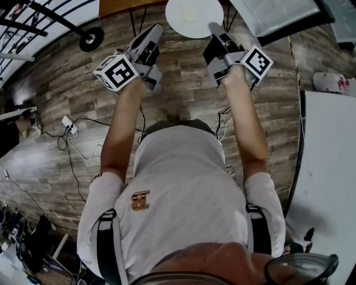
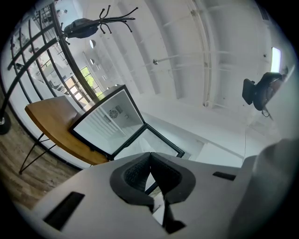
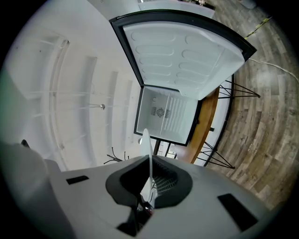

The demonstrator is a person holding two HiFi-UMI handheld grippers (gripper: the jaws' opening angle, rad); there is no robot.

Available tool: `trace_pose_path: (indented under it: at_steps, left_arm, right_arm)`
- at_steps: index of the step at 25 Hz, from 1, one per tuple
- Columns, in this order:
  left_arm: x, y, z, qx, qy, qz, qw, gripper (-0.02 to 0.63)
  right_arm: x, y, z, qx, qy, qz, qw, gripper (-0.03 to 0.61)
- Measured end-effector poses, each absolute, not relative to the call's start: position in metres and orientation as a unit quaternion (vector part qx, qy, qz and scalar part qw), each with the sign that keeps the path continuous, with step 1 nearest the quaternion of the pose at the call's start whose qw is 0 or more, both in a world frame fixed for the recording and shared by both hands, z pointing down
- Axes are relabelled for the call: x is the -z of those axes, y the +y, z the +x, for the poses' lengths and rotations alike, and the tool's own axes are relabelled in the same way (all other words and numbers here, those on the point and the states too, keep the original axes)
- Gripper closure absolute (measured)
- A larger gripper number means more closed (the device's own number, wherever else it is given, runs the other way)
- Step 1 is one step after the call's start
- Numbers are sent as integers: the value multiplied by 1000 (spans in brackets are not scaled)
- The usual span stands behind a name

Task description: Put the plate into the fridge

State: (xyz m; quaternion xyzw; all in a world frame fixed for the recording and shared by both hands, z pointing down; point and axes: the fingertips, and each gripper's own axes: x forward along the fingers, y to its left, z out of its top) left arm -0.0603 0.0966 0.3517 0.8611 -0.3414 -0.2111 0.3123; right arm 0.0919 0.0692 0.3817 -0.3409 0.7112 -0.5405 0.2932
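**While the round white plate (image 1: 193, 16) hangs by its rim, a slip is the worry**

Because the right gripper (image 1: 214, 29) pinches only the plate's edge, holding it in the air short of the small open white fridge (image 3: 167, 114), a tilt or a knock against the swung-open door (image 3: 187, 60) could well lever it free. The left gripper (image 1: 152, 34), jaws together on nothing, sits just beside the plate and lends no support. Below lies a wood-plank floor (image 1: 183, 106) strewn with loose cables (image 1: 72, 133). The fridge stands on a thin-legged wooden table (image 2: 46, 121).
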Motion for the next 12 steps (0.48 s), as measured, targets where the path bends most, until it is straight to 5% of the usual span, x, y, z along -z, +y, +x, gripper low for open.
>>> trace_pose_path:
  at_steps: [12]
  left_arm:
    - [-350,102,-62,205,-347,862,305,595]
  right_arm:
    - [-379,69,91,536,718,-333,294,541]
